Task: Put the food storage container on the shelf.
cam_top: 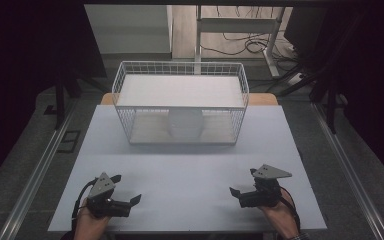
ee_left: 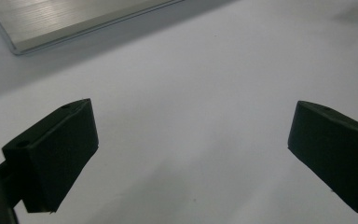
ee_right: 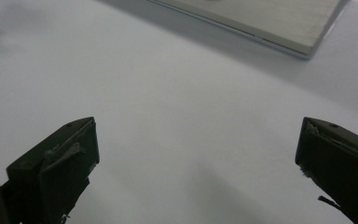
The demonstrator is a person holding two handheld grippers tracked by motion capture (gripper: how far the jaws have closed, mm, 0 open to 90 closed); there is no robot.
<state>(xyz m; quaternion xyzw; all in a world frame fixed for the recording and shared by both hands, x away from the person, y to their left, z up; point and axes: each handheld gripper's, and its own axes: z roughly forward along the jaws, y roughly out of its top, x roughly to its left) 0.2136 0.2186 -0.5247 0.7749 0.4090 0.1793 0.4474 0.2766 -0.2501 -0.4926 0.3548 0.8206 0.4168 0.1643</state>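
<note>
I observed the left hand-held gripper near the front left of the tabletop, with its jaws spread wide and nothing between them. The left gripper view confirmed this: two blunt, matte black jaw blocks stood far apart over bare surface. I could not tell whether the jaws touched the tabletop or sat just above it.

I observed the right hand-held gripper near the front right, likewise opened wide and holding nothing. In the right gripper view, its black jaws showed slightly rougher inner edges. A grey three-cornered plate sat on top of each unit, and a hand gripped each from below.

The tabletop was smooth, pale grey-white and matte. A white wire-mesh basket, rectangular with a fine grid wall, stood at the far centre, well apart from both grippers. It rested on a flat, pale board with a brushed, metallic-looking sheen. A pale rounded object sat inside the basket, near its front wall; its material was unclear.
</note>
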